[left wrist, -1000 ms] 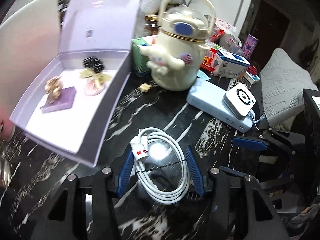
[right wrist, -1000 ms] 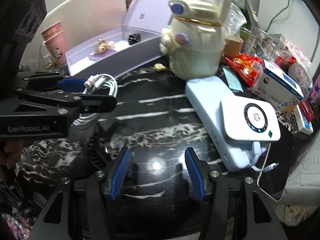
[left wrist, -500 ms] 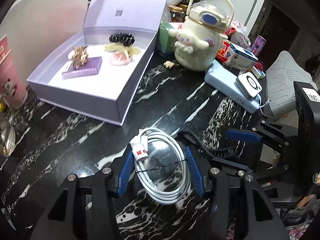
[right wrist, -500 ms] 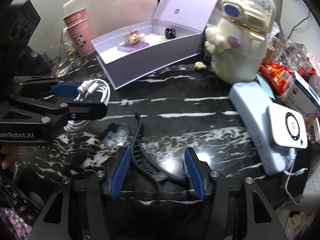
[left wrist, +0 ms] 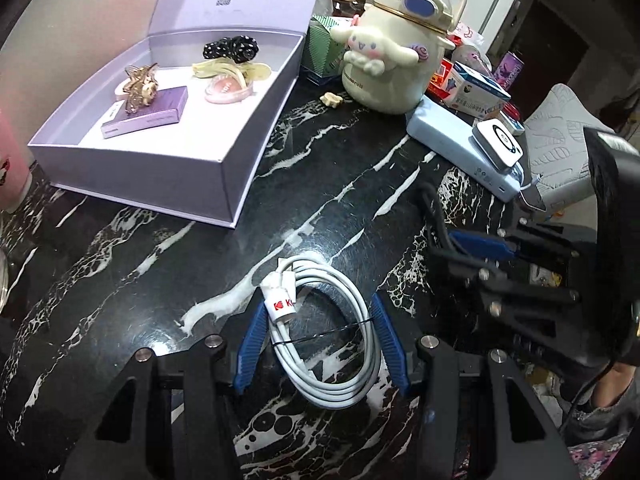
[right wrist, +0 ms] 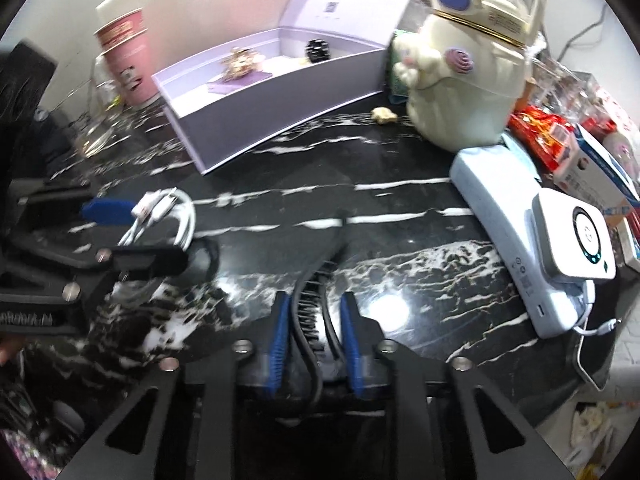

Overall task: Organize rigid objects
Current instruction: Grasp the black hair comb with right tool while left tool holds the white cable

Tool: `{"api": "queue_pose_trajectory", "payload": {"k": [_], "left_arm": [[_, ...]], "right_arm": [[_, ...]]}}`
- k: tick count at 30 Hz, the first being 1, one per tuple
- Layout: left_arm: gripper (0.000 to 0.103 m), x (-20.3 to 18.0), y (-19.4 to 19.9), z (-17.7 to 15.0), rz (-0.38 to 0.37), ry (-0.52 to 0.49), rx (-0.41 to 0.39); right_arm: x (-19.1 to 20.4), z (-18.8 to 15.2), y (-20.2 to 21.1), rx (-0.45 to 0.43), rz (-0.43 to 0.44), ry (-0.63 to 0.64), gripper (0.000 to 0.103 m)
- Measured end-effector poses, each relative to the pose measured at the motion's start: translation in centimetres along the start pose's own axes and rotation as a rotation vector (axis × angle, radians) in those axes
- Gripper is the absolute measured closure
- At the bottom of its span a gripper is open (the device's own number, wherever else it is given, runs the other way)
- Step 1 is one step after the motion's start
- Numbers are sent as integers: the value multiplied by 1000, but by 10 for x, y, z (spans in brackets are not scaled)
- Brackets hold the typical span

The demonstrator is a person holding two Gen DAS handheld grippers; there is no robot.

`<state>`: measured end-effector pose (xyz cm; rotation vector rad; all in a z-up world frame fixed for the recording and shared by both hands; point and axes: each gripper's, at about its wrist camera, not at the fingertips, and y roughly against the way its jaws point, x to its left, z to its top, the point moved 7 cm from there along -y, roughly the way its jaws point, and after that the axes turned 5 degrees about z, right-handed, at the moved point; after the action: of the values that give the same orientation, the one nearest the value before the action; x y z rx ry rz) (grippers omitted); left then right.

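Two grippers loaded: left gripper [left wrist: 320, 344] pinches the coiled white cable [left wrist: 324, 336] between its pads; right gripper [right wrist: 316, 344], jaws just closing, clamps a black toothed comb [right wrist: 314, 312].

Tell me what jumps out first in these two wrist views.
The cream cartoon-dog water jug stands at the back of the black marble table, beside the open lilac gift box of hair clips. Nearer, the left gripper holds a coiled white charging cable. The right gripper has just been closing on a black toothed hair clip.
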<state>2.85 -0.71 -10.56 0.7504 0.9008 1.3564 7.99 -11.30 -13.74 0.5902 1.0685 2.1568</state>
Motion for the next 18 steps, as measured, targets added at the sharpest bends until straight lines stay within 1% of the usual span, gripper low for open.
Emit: {"api": "queue_pose_trajectory", "payload": {"k": [3, 6, 7, 8, 9, 10, 15, 18], "left_arm": [[52, 0, -3, -1, -9, -9, 6], [52, 1, -6, -1, -23, -7, 11], [52, 2, -7, -1, -25, -8, 14], [52, 2, -7, -1, -25, -11, 10], [52, 1, -8, -1, -25, -16, 9], [52, 1, -8, 0, -24, -19, 8], [52, 0, -9, 2, -16, -37, 0], [52, -1, -9, 2, -14, -41, -2]], "right_arm": [[-6, 4, -1, -7, -29, -32, 81], [-9, 4, 0, -14, -30, -60, 80], [-9, 3, 1, -15, -24, -72, 77], [-9, 2, 2, -16, -16, -84, 67], [-9, 0, 3, -18, -13, -90, 61], [-10, -2, 4, -18, -13, -95, 53], [-14, -7, 8, -26, -67, -93, 51], [-14, -8, 9, -32, -72, -106, 52]]}}
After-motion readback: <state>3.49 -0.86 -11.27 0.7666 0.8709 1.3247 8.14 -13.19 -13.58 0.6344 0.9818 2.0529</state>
